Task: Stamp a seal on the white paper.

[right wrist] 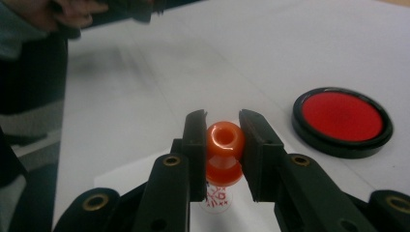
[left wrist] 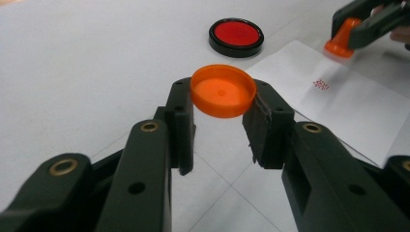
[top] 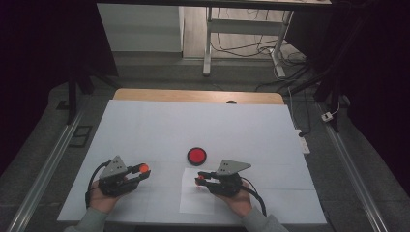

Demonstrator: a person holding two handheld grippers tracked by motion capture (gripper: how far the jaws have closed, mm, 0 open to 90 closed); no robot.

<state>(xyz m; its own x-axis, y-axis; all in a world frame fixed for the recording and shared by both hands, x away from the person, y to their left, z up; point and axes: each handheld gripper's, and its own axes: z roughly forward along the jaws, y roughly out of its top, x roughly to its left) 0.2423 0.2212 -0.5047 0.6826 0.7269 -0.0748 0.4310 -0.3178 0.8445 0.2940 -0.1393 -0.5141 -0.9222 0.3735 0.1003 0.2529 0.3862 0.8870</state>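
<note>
Nearest to you, at the front edge of the desk [top: 145, 125], your two hands come in from below, each with a claw. Your left claw [top: 140, 170] is closed on an orange cap [left wrist: 223, 91], gripped by its rim between the two black jaws with its hollow side turned up towards the camera on that claw. It hangs a little above the white desk cover, off to the left of the paper.

Your right claw [top: 199, 179] is closed on an orange stamp [right wrist: 224, 153], pinched at its narrow waist with the knob on top and the wider base below. The stamp sits just above a white sheet of paper [top: 196, 200] that lies flat on the desk in front of your right hand. A red print [right wrist: 216, 197] shows on the paper right under the stamp's base; whether the base touches the sheet you cannot tell from these views.

Just beyond the paper, near the middle of the desk, lies a round ink pad [top: 197, 155], red inside a black rim, open and flat, apart from both claws.

Farther off, the bare wooden edge of the desk shows beyond the white cover.
</note>
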